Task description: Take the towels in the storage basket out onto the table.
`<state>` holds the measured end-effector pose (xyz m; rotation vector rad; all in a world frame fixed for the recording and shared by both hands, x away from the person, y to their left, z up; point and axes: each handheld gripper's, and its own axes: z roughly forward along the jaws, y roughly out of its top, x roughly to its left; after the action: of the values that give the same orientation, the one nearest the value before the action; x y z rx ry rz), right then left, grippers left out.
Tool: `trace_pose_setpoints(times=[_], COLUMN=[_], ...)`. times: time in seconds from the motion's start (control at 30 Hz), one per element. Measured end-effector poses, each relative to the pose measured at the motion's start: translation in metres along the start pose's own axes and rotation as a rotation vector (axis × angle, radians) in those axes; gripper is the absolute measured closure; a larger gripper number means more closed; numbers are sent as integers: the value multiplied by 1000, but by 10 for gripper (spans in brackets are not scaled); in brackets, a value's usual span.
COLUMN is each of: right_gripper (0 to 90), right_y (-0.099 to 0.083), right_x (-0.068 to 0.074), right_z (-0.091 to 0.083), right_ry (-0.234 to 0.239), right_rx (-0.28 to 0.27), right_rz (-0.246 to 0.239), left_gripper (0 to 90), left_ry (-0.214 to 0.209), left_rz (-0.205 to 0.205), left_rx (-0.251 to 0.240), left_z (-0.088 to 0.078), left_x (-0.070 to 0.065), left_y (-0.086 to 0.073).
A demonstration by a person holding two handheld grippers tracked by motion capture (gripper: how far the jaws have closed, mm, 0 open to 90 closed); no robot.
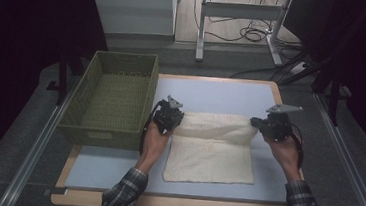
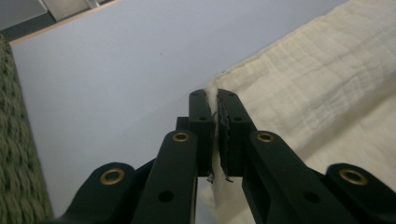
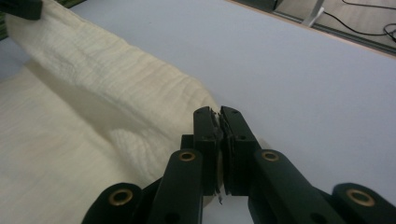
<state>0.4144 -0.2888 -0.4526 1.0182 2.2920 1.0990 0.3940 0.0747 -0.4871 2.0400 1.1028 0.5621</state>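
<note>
Now we have the cream cloth (image 1: 211, 153) spread on the pale blue worktop (image 1: 222, 94), and its far edge is lifted between our two hands. The left tool (image 1: 178, 118) is clamped on the far left corner, the right tool (image 1: 255, 123) on the far right corner, so the raised hem runs straight across from one to the other. The rest of the cloth lies flat and trails toward us, its near edge well short of the worktop's front rim.

What matters for the coming move is that line: the long axis of the held edge lies side to side, and the loose body of the cloth lies on our side of both tools. Judging by that, a fold would bring the raised edge toward us over the flat part, both hands travelling together; neither is nearer.

From above, the green woven basket (image 1: 113, 99) stands just left of the left hand (image 1: 155, 136), apart from the cloth.

Along the left tool (image 2: 216, 100), the jaws are closed with a thin sliver of cloth (image 2: 327, 70) pinched between them, a detail the high view cannot resolve. Along the right tool (image 3: 219, 114), the jaws are closed likewise on the cloth (image 3: 116, 102), and its sagging roll shows between the corners.
</note>
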Motion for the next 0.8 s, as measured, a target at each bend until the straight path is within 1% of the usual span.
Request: trace_pose_setpoints(times=[0.03, 0.07, 0.2, 0.23, 0.3, 0.37, 0.4, 0.43, 0.47, 0.5, 0.6, 0.63, 0.7, 0.8], right_gripper=[851, 850, 848, 847, 844, 826, 802, 770, 742, 718, 689, 687, 685, 686], right_y=[-5, -11, -32, -37, -49, -62, -66, -72, -75, -76, -72, -70, -63, -54], right_x=[5, 10, 25, 29, 36, 41, 43, 45, 45, 45, 42, 40, 37, 34], right_z=[-4, -8, -17, -18, -19, -18, -17, -17, -18, -20, -35, -40, -47, -48], right_ry=[5, 10, 42, 53, 74, 93, 101, 102, 102, 102, 80, 71, 60, 53], right_rx=[4, 2, 3, 4, 16, 37, 49, 68, 78, 81, 72, 67, 62, 59], right_rz=[-12, -22, -24, -24, -21, -6, -2, 0, 0, 3, 14, 16, 21, 23], left_gripper=[852, 852, 848, 847, 841, 820, 794, 752, 720, 689, 609, 592, 583, 587], left_ry=[-9, -15, -50, -62, -86, -111, -135, -149, -150, -141, -149, -143, -143, -145], left_rz=[13, 17, 48, 50, 44, 40, 35, 29, 29, 29, 19, 18, 25, 18], left_rx=[-1, -4, 0, 4, 13, 37, 59, 66, 71, 75, 67, 67, 67, 71], left_z=[-4, -8, -22, -26, -30, -31, -30, -29, -29, -29, -33, -34, -35, -35], left_x=[-3, -5, -16, -17, -21, -23, -24, -24, -24, -24, -22, -22, -21, -19], left_y=[-6, -11, -32, -37, -48, -57, -62, -66, -68, -70, -70, -68, -66, -64])
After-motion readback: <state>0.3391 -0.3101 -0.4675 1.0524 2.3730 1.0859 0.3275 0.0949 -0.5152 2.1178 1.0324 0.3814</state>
